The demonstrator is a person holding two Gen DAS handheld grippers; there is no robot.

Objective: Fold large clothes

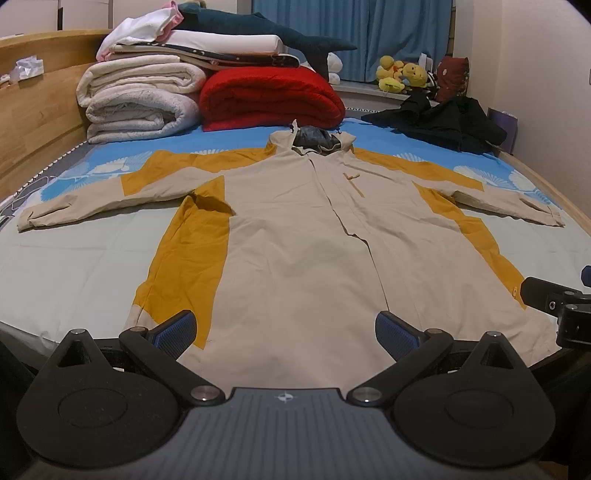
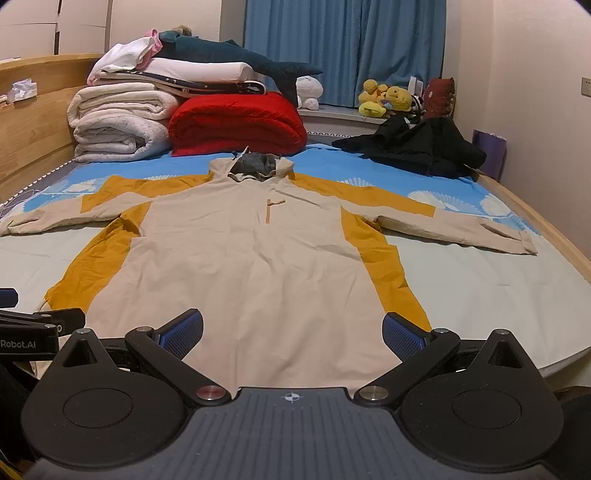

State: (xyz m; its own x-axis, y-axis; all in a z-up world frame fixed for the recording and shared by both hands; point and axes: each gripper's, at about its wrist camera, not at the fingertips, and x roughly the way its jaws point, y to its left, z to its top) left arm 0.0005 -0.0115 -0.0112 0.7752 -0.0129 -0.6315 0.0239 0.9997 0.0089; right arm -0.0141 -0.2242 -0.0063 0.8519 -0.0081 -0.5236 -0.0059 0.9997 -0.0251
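**Jacket flat on bed, both claws spread at hem**

Jacket (image 1: 295, 236) is lying face up on the bed (image 1: 74, 266), hood (image 1: 314, 142) pointing to 12 o'clock, sleeves running out to 9 and 3, hem sitting at 6 by the bed's near edge. Beige body, mustard side and shoulder panels, front closed.

Left claw (image 1: 286, 334) is hovering at the hem, fingers spread wide, blue pads (image 1: 177, 332) gripping nothing. Can't tell whether it's touching the cloth.

Right claw (image 2: 293, 334) is doing the same at the hem, spread wide, nothing between its pads (image 2: 404, 338). In the left view it's showing at 3 o'clock; in the right view the left claw is showing at 9. So both are sitting side by side along the hem.

At 11 o'clock: stack of white quilts (image 1: 136, 99) with a red blanket (image 1: 269, 98) just beside it, plush shark (image 1: 266, 31) on top. At 1 o'clock: black garment (image 1: 439, 123) lying crumpled, well apart from the jacket. Yellow plush toys (image 1: 402, 77) are sitting on the sill behind it, blue curtain (image 1: 351, 33) above.
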